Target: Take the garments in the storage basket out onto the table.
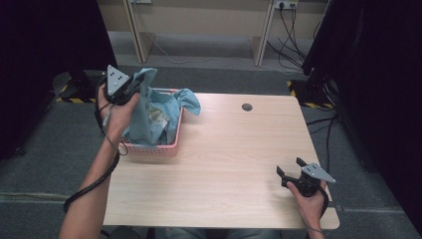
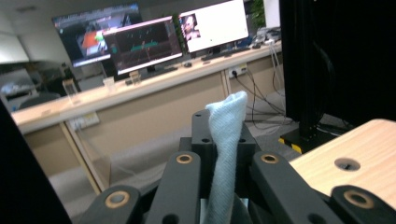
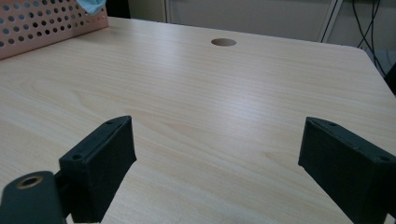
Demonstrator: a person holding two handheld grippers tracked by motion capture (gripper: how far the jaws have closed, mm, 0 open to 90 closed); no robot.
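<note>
A light blue cloth hangs out of a pink perforated basket at the table's left edge. My left gripper is raised above the basket's far left corner, shut on a corner of the cloth. In the left gripper view the pinched cloth sticks up between the black jaws of the left gripper. My right gripper rests near the table's front right, held by a hand; its jaws stand wide apart with nothing between them. In the right gripper view the right gripper shows bare tabletop between its fingers.
The wooden table has a round cable hole near its far edge. The basket's wall shows at the top left of the right gripper view. Desks, monitors and cables stand beyond the table; dark panels flank both sides.
</note>
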